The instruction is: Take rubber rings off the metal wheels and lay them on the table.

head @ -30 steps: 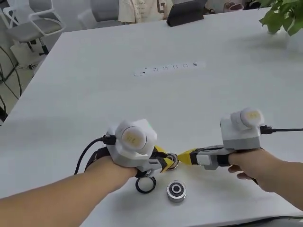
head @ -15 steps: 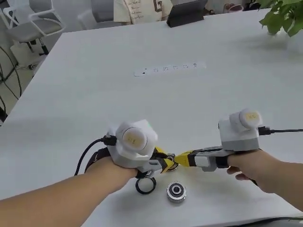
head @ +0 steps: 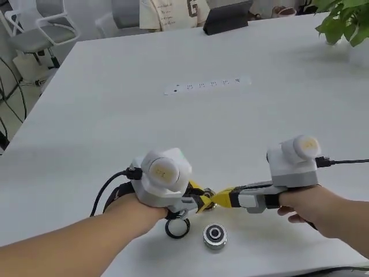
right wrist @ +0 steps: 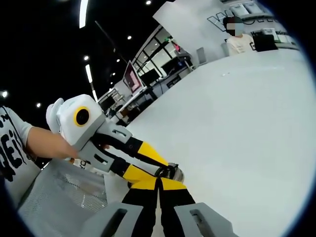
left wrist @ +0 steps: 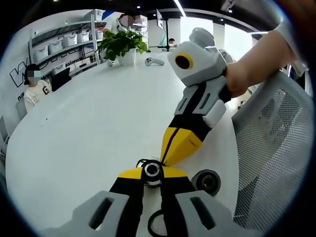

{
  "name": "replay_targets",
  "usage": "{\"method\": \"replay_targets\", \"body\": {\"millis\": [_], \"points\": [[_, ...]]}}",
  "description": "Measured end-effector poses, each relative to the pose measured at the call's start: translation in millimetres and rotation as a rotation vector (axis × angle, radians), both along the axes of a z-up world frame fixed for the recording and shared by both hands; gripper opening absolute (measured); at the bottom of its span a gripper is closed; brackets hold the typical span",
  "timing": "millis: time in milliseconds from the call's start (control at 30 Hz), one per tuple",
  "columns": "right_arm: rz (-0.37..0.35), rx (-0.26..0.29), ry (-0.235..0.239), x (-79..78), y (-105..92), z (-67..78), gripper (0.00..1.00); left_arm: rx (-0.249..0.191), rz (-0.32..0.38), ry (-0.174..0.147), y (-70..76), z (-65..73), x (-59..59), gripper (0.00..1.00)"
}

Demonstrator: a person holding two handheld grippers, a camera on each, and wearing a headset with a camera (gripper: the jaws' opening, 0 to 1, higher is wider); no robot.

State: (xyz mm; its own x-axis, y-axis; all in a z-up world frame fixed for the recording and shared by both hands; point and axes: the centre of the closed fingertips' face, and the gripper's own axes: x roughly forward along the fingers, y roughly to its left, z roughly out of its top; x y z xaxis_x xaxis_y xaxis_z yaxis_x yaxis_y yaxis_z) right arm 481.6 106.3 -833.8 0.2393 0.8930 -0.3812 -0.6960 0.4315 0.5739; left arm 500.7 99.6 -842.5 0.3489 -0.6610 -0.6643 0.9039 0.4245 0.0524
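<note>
Big white table (head: 115,115) takes up most of the head view, with a potted plant (head: 345,22) up at 1 o'clock and a power strip (head: 207,84) lying flat toward 12. Down at 6 o'clock it's tip to tip: the left gripper (head: 199,201) reaches in from 9, the right gripper (head: 218,199) from 3, and they meet just above the tabletop. In the left gripper view the yellow jaws are closed in on the held wheel (left wrist: 152,170), one on each side, its hub facing the camera. The right gripper's jaws are drawn nearly together with only a thin slit between them, and their tips are right against the rim of that wheel; whether a bit of rubber is pinched in that slit, I can't tell. On the table, at 6 o'clock from the held wheel, the second wheel (head: 214,234) lies flat, hub up. Just beside it at 9 o'clock the loose rubber ring (head: 177,227) lies flat, partly under the left gripper's body.
</note>
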Motion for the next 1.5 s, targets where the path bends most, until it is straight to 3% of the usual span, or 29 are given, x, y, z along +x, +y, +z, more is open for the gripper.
{"method": "replay_targets", "body": {"millis": [133,400,767,933,1100,1500], "points": [[0.006,0.016,0.018,-2.3,0.3,1.3,0.00,-0.002,0.003,0.001,-0.2,0.5,0.0,0.07],[-0.046,0.001,0.008,6.5,-7.6,0.9,0.00,-0.003,0.003,0.008,-0.4,1.0,0.4,0.07],[-0.046,-0.007,0.005,7.7,-9.4,-0.3,0.00,-0.008,0.002,0.020,-0.3,0.5,1.2,0.08],[-0.049,-0.005,0.003,6.7,-9.2,1.2,0.00,-0.024,0.006,0.044,-0.1,1.3,0.5,0.10],[-0.055,-0.004,0.008,6.9,-10.4,1.4,0.00,-0.009,-0.006,0.035,1.1,2.4,-1.1,0.11],[-0.052,0.007,0.009,7.2,-11.2,5.1,0.00,-0.051,0.010,0.024,12.8,19.7,-3.7,0.17]]}}
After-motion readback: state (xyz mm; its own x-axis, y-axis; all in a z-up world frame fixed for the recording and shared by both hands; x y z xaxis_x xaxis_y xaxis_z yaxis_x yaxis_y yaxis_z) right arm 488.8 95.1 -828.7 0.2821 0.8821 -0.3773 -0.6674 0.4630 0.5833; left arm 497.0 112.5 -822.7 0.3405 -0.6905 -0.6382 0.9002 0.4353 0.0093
